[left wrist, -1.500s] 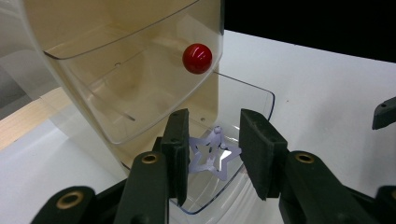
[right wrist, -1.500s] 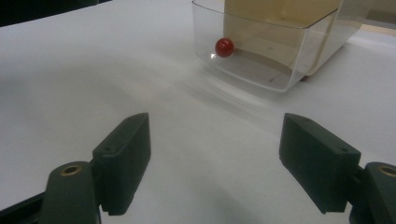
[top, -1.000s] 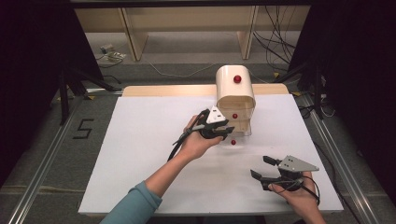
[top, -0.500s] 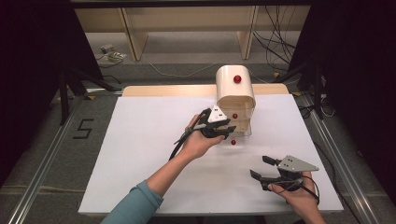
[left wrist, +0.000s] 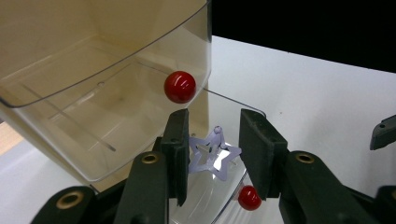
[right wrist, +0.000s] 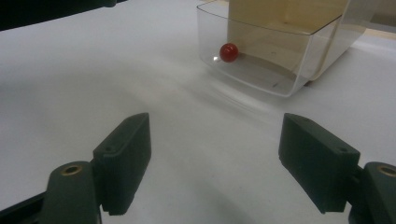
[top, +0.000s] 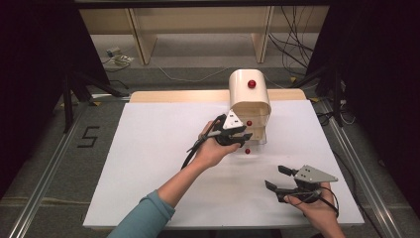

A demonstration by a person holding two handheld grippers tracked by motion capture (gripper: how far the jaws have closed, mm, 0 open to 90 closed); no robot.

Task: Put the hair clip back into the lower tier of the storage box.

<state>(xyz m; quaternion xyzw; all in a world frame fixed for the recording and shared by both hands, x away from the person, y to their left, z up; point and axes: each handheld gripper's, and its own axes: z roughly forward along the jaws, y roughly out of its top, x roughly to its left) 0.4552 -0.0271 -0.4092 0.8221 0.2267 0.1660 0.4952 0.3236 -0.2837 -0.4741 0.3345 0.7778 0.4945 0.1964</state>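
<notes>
- One cream drawer cabinet (top: 249,94) with a rounded top, at the table's far edge.
- Two clear drawers, both pulled out: upper drawer (left wrist: 100,100), lower drawer (left wrist: 223,175).
- Three red knobs: one on top (top: 251,84), one on each drawer front (left wrist: 180,87) (left wrist: 249,197).
- One lilac star-shaped hair clip (left wrist: 211,155).
- Two hand-held grippers: left gripper (top: 236,136), right gripper (top: 276,178).

The only thing I can read is a dark numeral "5" (top: 89,136) marked on the grey floor left of the bench (top: 148,148).
</notes>
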